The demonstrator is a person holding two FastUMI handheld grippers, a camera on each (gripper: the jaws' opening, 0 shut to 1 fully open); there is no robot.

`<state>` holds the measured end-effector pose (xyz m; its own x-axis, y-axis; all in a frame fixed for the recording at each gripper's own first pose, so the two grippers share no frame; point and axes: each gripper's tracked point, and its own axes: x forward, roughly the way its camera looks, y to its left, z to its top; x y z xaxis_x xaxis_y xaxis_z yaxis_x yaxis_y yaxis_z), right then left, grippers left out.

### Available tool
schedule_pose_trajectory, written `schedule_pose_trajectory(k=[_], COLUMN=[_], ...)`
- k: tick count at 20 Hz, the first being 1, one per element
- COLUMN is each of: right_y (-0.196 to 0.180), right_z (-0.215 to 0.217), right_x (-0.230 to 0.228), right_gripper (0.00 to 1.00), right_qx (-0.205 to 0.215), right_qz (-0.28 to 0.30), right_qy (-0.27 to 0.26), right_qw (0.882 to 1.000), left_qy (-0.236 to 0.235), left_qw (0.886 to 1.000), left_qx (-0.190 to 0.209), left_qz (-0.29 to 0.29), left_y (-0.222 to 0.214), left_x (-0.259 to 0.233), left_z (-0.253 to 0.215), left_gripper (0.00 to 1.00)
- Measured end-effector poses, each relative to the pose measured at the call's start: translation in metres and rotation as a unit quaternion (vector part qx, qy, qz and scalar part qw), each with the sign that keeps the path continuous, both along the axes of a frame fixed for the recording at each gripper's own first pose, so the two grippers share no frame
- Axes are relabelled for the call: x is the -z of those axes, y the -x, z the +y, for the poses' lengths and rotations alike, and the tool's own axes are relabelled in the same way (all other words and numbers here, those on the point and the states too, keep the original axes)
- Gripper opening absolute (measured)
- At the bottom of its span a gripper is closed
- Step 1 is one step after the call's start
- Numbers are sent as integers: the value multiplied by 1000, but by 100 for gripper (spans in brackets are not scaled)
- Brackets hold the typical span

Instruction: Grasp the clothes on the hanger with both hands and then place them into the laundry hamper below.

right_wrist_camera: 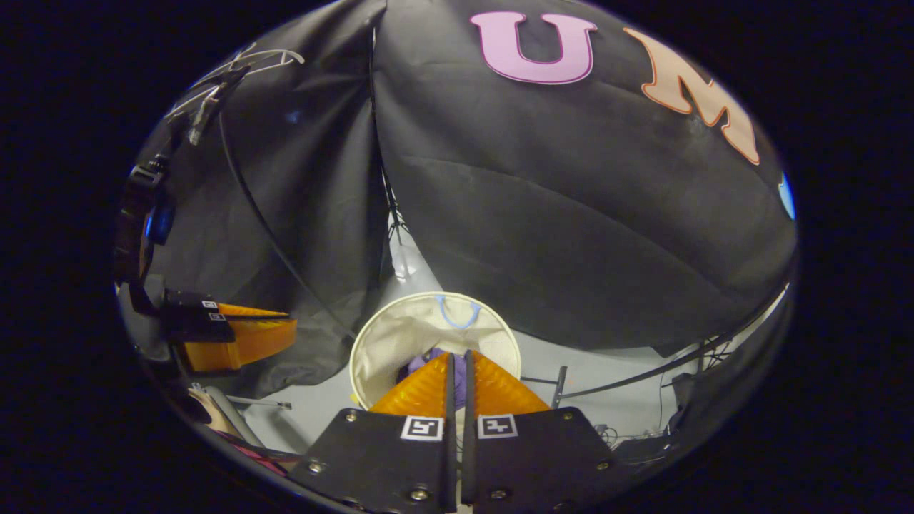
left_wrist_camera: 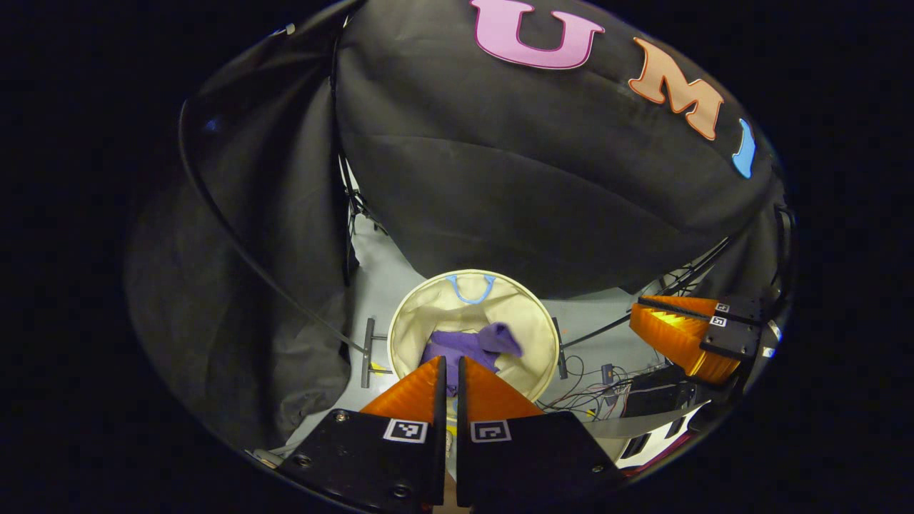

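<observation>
the purple clothes (left_wrist_camera: 468, 346) are lying bunched at the bottom of the round laundry hamper (left_wrist_camera: 543, 328), which is standing on the grey floor (left_wrist_camera: 371, 285). the left gripper (left_wrist_camera: 448, 375) is hanging above it with its jaws clenched together on nothing, only a thin slit between them. the garment is sitting below and just ahead of those jaws, well apart from them.

in the right gripper view, the right gripper (right_wrist_camera: 458, 371) is also hovering over the hamper (right_wrist_camera: 378, 343) with its jaws pressed closed and empty, and a strip of purple cloth (right_wrist_camera: 459, 378) is peeking through the slit, far beneath.

judging from this, little is left to go wrong. the main risk is a gripper swinging low on the way out and clipping the soft hamper rim, tipping it.
</observation>
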<state>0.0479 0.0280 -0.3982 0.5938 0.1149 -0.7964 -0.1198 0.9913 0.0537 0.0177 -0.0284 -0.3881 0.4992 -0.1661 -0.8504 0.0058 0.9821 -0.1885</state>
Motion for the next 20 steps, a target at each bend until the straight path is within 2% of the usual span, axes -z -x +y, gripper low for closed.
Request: schedule_pose_trajectory(k=[15, 17, 18, 19, 20], right_y=[6, 7, 7, 6, 7], right_z=[3, 2, 2, 3, 3], right_x=[-12, -11, -12, -12, -14], right_gripper=[4, 6, 6, 6, 12], right_qx=[10, 10, 11, 12, 13], right_qz=[-12, -15, -16, -18, -21], right_qy=[-10, -9, -9, -10, -11], right_qw=[1000, 1000, 1000, 1000, 1000], left_qy=[-12, -8, -11, -13, -15], left_qw=[1000, 1000, 999, 999, 999], left_qx=[5, 10, 14, 18, 24], left_qz=[-18, -24, -28, -34, -41], left_y=[2, 1, 1, 0, -1], left_x=[-11, -17, -15, -20, -21], left_z=[7, 0, 2, 1, -2], left_gripper=[8, 16, 26, 28, 25])
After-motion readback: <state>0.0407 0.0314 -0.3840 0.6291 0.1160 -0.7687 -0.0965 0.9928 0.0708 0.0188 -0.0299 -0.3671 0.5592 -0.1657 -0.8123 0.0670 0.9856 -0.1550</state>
